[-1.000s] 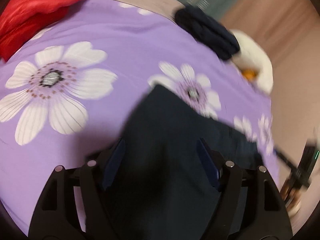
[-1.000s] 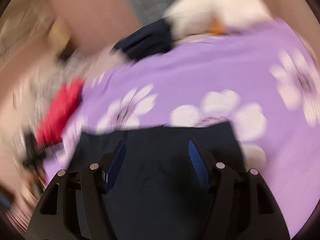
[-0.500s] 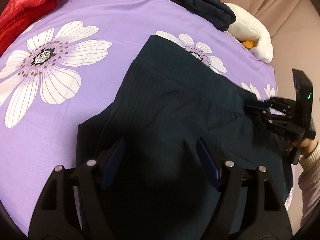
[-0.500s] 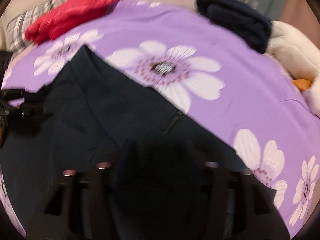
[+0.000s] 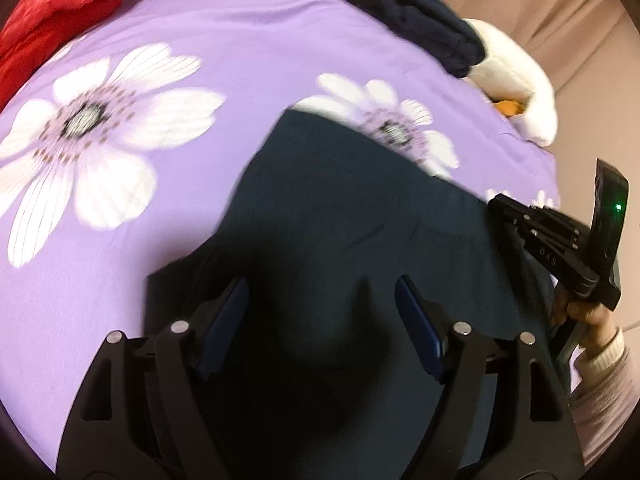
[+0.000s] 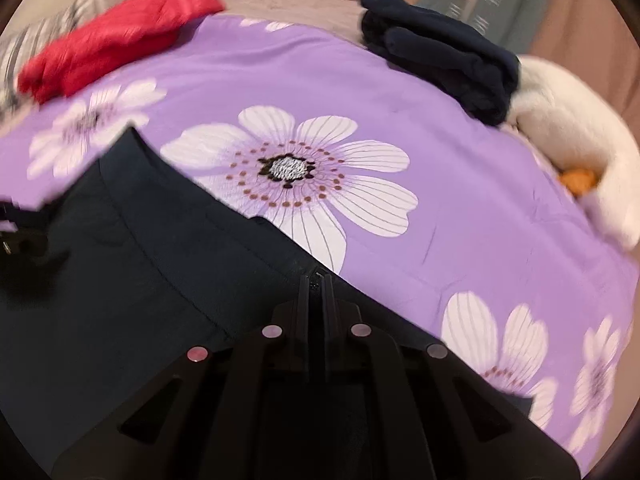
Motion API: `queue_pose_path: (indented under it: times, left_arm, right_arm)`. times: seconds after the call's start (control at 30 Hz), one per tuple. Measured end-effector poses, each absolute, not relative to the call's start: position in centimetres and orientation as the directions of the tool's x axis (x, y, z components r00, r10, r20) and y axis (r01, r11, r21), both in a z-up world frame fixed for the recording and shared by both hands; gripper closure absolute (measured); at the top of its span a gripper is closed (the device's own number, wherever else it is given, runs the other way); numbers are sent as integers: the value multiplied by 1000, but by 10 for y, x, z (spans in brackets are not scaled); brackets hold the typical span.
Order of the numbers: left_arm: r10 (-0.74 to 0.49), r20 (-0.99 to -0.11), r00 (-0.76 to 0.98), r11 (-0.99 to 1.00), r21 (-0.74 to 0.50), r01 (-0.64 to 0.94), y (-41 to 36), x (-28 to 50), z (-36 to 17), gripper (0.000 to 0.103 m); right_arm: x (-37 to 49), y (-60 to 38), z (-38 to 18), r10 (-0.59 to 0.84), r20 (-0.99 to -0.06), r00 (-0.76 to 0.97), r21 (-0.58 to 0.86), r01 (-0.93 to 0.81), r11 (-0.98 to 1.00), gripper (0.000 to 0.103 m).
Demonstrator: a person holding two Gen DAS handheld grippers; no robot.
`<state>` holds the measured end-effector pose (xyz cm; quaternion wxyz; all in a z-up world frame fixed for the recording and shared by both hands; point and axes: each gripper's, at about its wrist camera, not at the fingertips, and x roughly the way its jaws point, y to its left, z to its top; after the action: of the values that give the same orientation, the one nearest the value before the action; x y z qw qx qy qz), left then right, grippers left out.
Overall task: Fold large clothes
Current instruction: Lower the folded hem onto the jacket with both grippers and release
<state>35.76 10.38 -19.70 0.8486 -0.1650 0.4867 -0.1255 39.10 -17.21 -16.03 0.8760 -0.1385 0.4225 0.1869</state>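
A large dark navy garment (image 5: 340, 216) lies spread on a purple bedspread with white flowers (image 5: 256, 52). My left gripper (image 5: 320, 312) is open just above the garment, holding nothing. My right gripper (image 6: 316, 284) is shut on the garment's upper edge (image 6: 168, 248), near a short zip. The right gripper also shows at the right of the left wrist view (image 5: 552, 236), low over the garment's right side. The left gripper shows as a dark blur at the left edge of the right wrist view (image 6: 20, 236).
A red quilted garment (image 6: 116, 40) lies at the far left of the bedspread (image 6: 480, 208). A folded dark navy item (image 6: 440, 56) sits at the far edge, next to a white plush (image 6: 572, 140). Curtains hang behind the bed.
My right gripper has closed on the garment's upper edge; it was open before. My left gripper stays open and has shifted slightly over the garment.
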Motion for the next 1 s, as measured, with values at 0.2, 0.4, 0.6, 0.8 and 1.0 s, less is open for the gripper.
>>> queue_pose_path:
  times: [0.2, 0.4, 0.6, 0.8, 1.0]
  left_arm:
    - [-427, -757, 494, 904, -371, 213, 41, 370, -181, 24]
    - [-347, -808, 477, 933, -246, 261, -15, 391, -204, 24]
    - [-344, -804, 484, 938, -320, 135, 25, 410, -214, 49]
    - [-328, -815, 478, 941, -327, 89, 65, 398, -205, 54]
    - [-242, -824, 512, 964, -265, 28, 101, 362, -184, 30]
  right_arm:
    - [350, -204, -134, 328, -756, 567, 44, -455, 889, 72]
    - [337, -203, -167, 249, -818, 518, -29, -470, 882, 72]
    - [360, -233, -190, 92, -827, 555, -91, -293, 952, 71]
    - [357, -305, -186, -15, -834, 552, -59, -62, 996, 63]
    - [303, -333, -146, 9, -790, 613, -13, -33, 999, 61]
